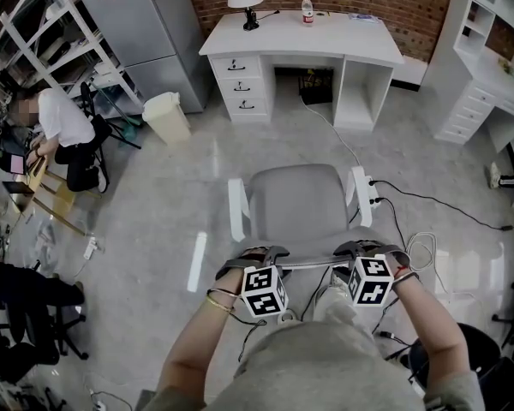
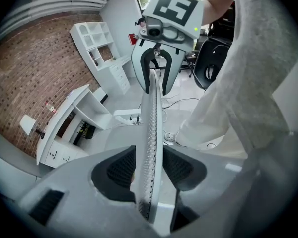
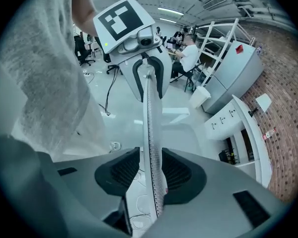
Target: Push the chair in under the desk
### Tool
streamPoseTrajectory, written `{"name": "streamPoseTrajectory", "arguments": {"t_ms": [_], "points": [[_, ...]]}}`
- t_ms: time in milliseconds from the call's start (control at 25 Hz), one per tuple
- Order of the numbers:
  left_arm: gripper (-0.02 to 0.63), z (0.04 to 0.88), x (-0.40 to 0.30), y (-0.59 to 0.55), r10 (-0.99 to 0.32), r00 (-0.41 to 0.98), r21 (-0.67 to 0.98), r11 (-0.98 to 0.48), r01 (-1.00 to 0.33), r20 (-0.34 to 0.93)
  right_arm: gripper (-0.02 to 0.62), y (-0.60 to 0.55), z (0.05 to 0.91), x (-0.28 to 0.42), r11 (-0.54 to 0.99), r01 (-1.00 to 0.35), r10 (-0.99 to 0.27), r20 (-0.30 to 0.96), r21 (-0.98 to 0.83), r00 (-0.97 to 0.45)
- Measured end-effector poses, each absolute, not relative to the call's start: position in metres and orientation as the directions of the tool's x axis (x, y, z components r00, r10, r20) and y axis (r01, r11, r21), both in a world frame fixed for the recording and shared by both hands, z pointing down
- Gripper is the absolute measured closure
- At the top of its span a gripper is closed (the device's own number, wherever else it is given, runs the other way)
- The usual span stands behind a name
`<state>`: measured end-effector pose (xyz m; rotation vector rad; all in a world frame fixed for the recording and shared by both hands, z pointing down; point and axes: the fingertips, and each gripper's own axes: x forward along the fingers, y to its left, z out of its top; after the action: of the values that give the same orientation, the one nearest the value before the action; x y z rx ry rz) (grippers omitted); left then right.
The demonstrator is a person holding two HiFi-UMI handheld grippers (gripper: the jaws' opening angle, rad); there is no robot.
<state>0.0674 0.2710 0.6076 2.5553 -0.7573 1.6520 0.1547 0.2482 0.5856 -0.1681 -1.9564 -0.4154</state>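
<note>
Closest to me, both tools sit astride the thin top edge of the backrest (image 1: 308,264) of the grey office chair with white armrests (image 1: 300,208). The left gripper (image 2: 149,155) has the perforated edge between its pads, with a sliver of daylight on one side, so I read it as straddling, not biting. The right gripper (image 3: 150,170) looks pressed onto that edge from both sides.

The chair stands in open floor facing 12 o'clock, well apart from the white desk with drawers (image 1: 325,37), whose kneehole lies straight ahead.

My worries:
- With one side clamped and one loose, an uneven shove could swing the chair off line toward the drawers.
- A white power strip (image 1: 373,191) lies just beside the armrest at the seat's 3 o'clock, and a pale cable (image 1: 334,131) runs from it toward the kneehole. A castor could snag either one.
- Something dark sits inside the kneehole (image 1: 317,86) and may stop the chair short.

Only the head view shows me that route and the cables. Only the gripper views show pad contact. No view shows the castors.
</note>
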Motion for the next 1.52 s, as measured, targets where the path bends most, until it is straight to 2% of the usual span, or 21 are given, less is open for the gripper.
{"name": "streamPoseTrajectory", "arguments": {"t_ms": [280, 880, 1120, 1520], "points": [[0.477, 0.634, 0.066, 0.265, -0.37, 0.212, -0.304, -0.908, -0.287, 0.905, 0.474, 0.243, 0.614, 0.151, 0.903, 0.367, -0.085, 0.931, 0.223, -0.355], [0.563, 0.657, 0.073, 0.259, -0.36, 0.185, -0.311, -0.918, -0.246, 0.914, 0.548, 0.236, 0.638, 0.143, 0.885, 0.348, -0.177, 0.916, 0.308, -0.36], [0.572, 0.66, 0.073, 0.259, -0.359, 0.194, -0.313, -0.921, -0.231, 0.913, 0.574, 0.235, 0.643, 0.143, 0.851, 0.371, -0.239, 0.903, 0.372, -0.357], [0.572, 0.658, 0.064, 0.253, -0.371, 0.198, -0.332, -0.921, -0.206, 0.907, 0.583, 0.23, 0.641, 0.134, 0.847, 0.363, -0.267, 0.901, 0.389, -0.343]]}}
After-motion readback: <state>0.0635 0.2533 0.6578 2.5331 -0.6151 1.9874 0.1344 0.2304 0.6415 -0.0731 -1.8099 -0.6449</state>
